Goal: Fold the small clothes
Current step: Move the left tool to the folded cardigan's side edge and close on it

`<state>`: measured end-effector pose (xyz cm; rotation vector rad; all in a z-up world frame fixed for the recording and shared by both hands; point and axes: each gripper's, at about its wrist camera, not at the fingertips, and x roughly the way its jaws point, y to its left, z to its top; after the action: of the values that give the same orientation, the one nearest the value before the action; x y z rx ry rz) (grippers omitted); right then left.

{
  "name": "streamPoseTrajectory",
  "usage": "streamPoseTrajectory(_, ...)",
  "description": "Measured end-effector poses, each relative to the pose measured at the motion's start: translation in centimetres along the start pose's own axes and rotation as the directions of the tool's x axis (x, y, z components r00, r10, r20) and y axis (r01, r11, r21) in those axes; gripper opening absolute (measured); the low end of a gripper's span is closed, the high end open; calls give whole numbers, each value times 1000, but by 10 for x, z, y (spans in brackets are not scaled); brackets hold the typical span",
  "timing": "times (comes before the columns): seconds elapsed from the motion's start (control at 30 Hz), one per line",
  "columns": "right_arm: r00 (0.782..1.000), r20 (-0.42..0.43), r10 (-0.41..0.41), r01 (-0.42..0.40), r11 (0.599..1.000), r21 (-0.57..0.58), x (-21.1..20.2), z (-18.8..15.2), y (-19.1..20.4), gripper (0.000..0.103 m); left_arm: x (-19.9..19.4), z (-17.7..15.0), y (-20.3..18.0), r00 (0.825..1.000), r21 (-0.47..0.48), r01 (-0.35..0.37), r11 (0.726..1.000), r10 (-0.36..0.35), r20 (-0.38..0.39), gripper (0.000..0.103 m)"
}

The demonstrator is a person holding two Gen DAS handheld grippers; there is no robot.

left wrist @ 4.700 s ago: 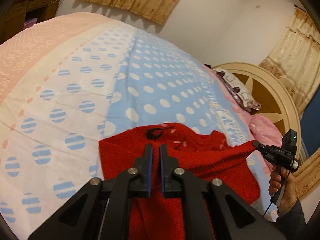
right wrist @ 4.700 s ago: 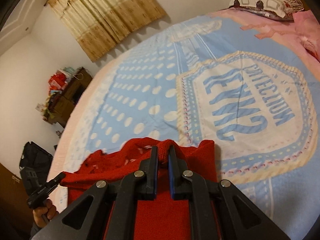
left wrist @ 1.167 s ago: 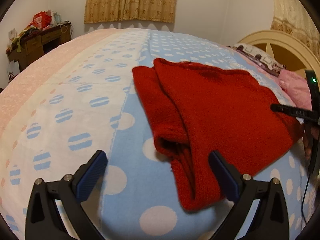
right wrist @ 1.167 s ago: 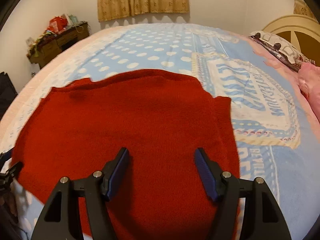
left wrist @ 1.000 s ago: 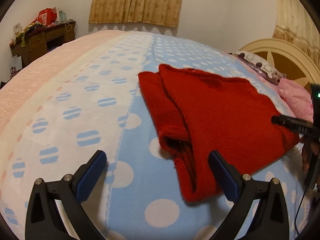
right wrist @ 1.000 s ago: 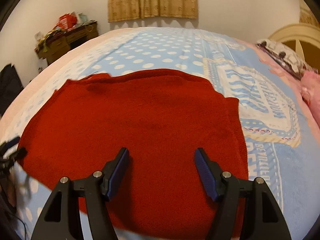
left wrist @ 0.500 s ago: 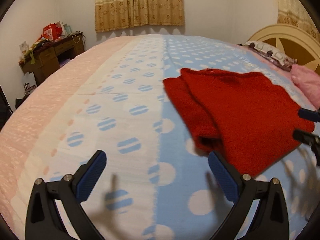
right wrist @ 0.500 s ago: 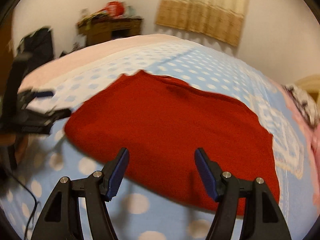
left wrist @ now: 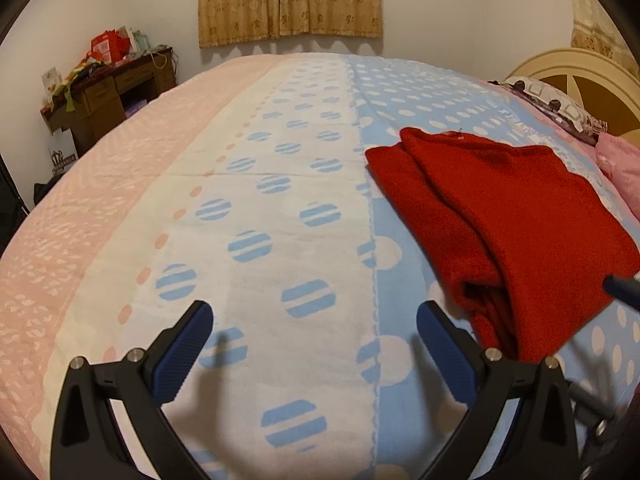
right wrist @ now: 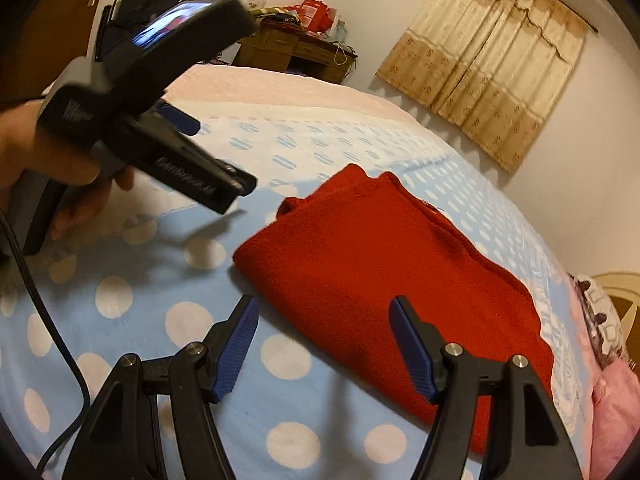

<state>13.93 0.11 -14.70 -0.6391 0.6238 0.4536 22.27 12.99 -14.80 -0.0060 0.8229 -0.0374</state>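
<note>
Right gripper (right wrist: 322, 340): jaws wide, holding nothing, hovering just short of the near edge of the sweater (right wrist: 384, 276). My right finger overlaps that edge in view; I can't tell whether it touches.

Left gripper (left wrist: 314, 340): also wide, empty, over bare bedspread (left wrist: 260, 240). The sweater (left wrist: 512, 220) lies ahead and to the right of it, apart from both fingers. The left unit also shows in the right wrist view (right wrist: 224, 184), held above the spread, to the left of the garment.

Sweater: red knit, folded, lying flat on the blue dotted part of the bedspread. Long axis runs away from me toward the far right. Its open, layered end faces the left gripper; a smooth folded edge faces the right.

Judgement: right gripper is nearer. A further fold would likely bring the near end across the long axis; the left would have to swing right first.

Beyond: pillow (left wrist: 560, 104) and headboard far right, desk (left wrist: 108, 96) far left, curtain (left wrist: 288, 0) on the back wall.
</note>
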Motion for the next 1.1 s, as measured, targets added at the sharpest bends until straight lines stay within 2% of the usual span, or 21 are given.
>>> streamPoseTrajectory(0.07, 1000, -2, 7, -7, 1000, -3, 4, 1, 2, 69, 3, 2, 1, 1000, -1, 2, 1000, -2, -7, 103)
streamPoseTrajectory(0.2, 999, 2, -54, 54, 998, -14, 15, 6, 4, 69, 9, 5, -1, 1000, 18, 4, 1000, -4, -22, 103)
streamPoseTrajectory(0.4, 1000, -2, -24, 24, 1000, -2, 30, 9, 11, 69, 14, 13, -1, 999, 10, 34, 999, -33, -42, 103)
streamPoseTrajectory(0.53, 999, 1, -52, 52, 999, -9, 30, 7, 15, 68, 14, 22, 1, 996, -27, 87, 996, -88, -33, 103)
streamPoseTrajectory(0.73, 997, -15, -74, 74, 997, 35, 33, 8, 7, 68, 18, 45, -11, 989, -21, 149, 989, -149, 2, 103)
streamPoseTrajectory(0.8, 996, -13, -86, 87, 996, 31, 33, 7, 10, 68, 20, 52, -19, 982, -20, 188, 982, -188, 8, 103)
streamPoseTrajectory(0.87, 995, -8, -101, 101, 995, 21, 34, 7, 12, 68, 26, 60, -26, 968, -31, 249, 968, -249, -5, 103)
streamPoseTrajectory(0.93, 993, -1, -114, 114, 993, 11, 31, 6, 16, 68, 35, 66, -33, 962, -39, 270, 962, -271, -21, 103)
streamPoseTrajectory(1.03, 993, 8, -117, 117, 993, 1, 29, 6, 20, 64, 46, 74, -43, 963, -31, 267, 963, -268, -33, 103)
streamPoseTrajectory(1.1, 994, 15, -113, 113, 994, -6, 27, 7, 21, 55, 53, 79, -49, 968, -15, 249, 968, -249, -37, 103)
